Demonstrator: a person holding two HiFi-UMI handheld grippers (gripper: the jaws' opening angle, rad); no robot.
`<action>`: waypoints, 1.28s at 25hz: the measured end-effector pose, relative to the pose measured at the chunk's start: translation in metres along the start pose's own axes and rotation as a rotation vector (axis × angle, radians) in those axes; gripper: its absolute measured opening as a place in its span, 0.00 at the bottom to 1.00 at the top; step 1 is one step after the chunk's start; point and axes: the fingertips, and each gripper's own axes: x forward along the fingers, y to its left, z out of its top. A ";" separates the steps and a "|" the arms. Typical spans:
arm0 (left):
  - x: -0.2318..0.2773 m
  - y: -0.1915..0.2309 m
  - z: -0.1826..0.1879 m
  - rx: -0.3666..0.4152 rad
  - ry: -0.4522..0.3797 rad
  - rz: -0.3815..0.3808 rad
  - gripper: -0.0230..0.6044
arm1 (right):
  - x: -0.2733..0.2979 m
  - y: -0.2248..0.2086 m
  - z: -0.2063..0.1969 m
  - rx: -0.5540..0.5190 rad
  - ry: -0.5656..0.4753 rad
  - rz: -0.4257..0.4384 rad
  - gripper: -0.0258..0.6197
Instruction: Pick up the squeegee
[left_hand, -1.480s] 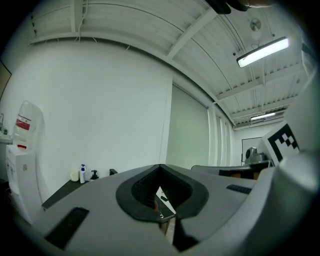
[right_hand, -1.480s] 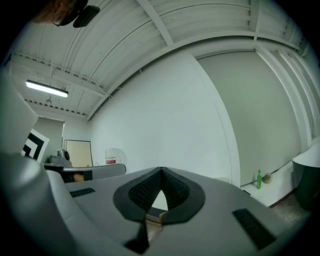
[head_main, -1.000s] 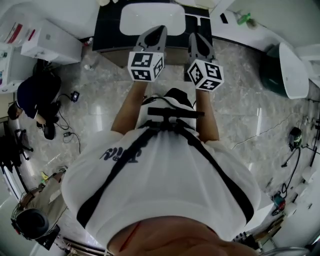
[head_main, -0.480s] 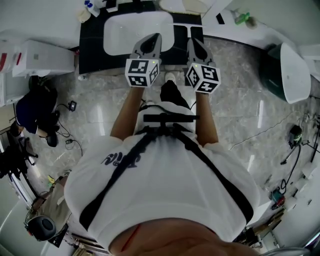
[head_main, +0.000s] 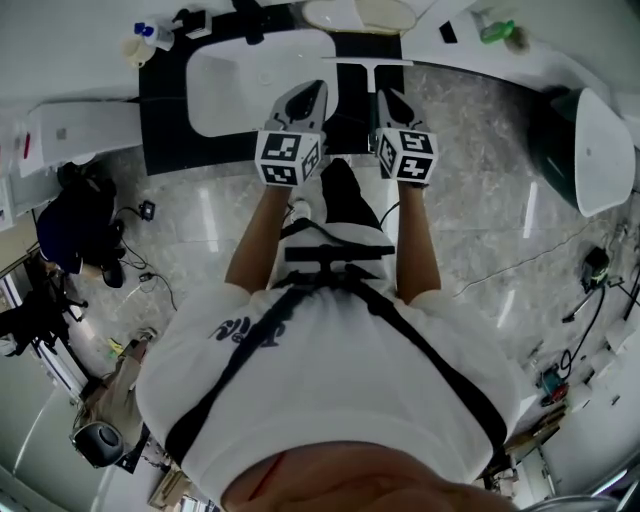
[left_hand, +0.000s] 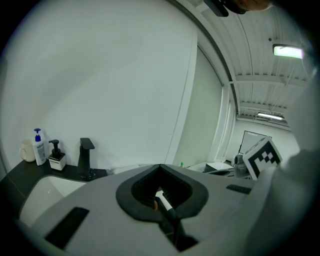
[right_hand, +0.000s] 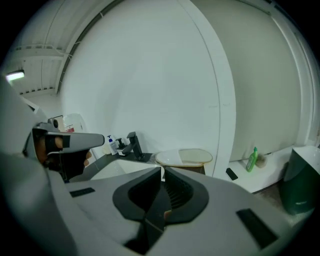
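We hold both grippers out side by side at the top centre of the head view, level with the near edge of the black tabletop (head_main: 160, 120), and nothing is grasped yet. The left gripper (head_main: 312, 92) has its 2 jaws together on nothing, and so does the right gripper (head_main: 390, 98). We judge they must part before any grasp. What we take for the squeegee (head_main: 372, 66), a pale T shape, lies flat on the tabletop just right of the white sink (head_main: 215, 60), directly beyond the right gripper's tips. That gripper therefore looks better placed to take it. The faucet (left_hand: 86, 157) stands at the sink's back edge, apart from the squeegee.
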 end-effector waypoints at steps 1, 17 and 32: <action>0.007 0.000 -0.006 -0.004 0.016 -0.001 0.05 | 0.008 -0.006 -0.007 0.008 0.025 -0.003 0.05; 0.066 0.029 -0.073 -0.061 0.149 0.036 0.05 | 0.123 -0.045 -0.093 0.018 0.315 -0.055 0.28; 0.056 0.044 -0.090 -0.099 0.173 0.059 0.05 | 0.151 -0.060 -0.125 0.086 0.435 -0.182 0.21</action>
